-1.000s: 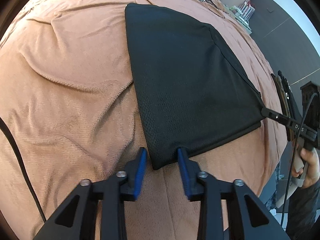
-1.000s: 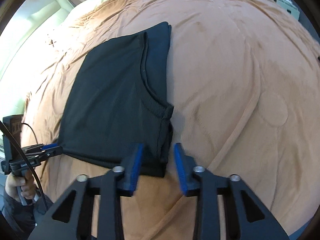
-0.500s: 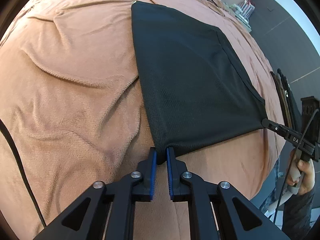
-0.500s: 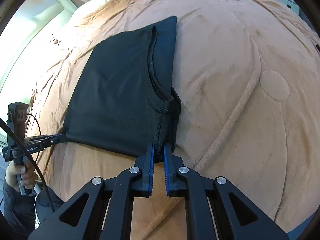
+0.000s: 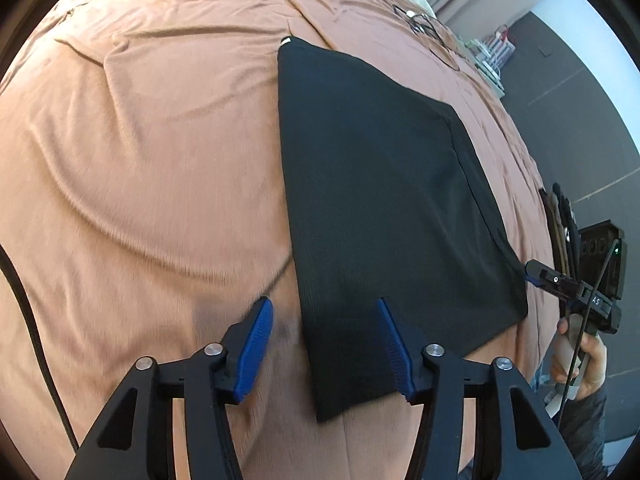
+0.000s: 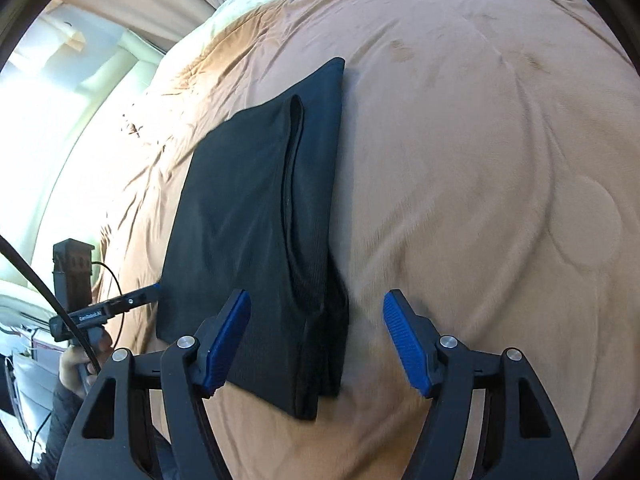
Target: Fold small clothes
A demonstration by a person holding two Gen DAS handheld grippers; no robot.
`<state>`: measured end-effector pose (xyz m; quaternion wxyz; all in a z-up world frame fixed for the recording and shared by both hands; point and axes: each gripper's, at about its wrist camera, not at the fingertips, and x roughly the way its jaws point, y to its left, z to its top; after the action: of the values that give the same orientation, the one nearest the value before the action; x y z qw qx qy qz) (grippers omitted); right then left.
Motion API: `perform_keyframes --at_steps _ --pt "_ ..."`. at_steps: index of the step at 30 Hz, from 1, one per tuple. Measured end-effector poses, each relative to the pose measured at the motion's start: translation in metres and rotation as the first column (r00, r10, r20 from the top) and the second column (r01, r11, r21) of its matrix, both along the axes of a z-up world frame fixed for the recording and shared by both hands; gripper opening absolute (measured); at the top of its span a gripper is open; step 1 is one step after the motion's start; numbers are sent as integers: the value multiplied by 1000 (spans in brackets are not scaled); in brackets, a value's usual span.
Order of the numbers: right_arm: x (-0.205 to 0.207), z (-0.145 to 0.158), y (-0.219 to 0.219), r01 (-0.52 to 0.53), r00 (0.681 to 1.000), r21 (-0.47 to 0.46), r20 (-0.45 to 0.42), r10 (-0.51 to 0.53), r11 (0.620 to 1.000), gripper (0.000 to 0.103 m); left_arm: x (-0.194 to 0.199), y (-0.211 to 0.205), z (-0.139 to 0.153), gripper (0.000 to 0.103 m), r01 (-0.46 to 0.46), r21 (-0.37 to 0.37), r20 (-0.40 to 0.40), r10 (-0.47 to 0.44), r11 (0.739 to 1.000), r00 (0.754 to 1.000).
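Lying flat, black garment [image 5: 384,200] corners sit between both just-released tongs [image 5: 324,344] [image 6: 316,340].

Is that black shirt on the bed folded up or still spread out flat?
Folded. The black shirt lies on the brown blanket as a narrow panel, with doubled layers stacked along its right edge and a curved seam running down it.

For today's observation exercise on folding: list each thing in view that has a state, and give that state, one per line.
Black garment: folded, flat on the blanket, released.
Left hand-held gripper: open, jaws just opened, near corner between them, unpressed.
Right hand-held gripper: open, jaws just opened, folded edge between them, unpressed.
Brown blanket: spread out, wrinkled.
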<state>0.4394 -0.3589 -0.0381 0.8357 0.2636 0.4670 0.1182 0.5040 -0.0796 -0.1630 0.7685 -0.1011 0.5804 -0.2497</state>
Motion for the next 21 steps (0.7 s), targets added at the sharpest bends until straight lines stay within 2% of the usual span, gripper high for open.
perform_keyframes --at_steps 9,21 --pt "52 -14 -11 -18 1000 63 8 17 998 59 50 -16 -5 38 -3 -8 -2 3 1000 1000" --pt "125 -32 -10 -73 997 121 44 68 990 56 115 -30 -10 37 -27 -36 25 28 999 999"
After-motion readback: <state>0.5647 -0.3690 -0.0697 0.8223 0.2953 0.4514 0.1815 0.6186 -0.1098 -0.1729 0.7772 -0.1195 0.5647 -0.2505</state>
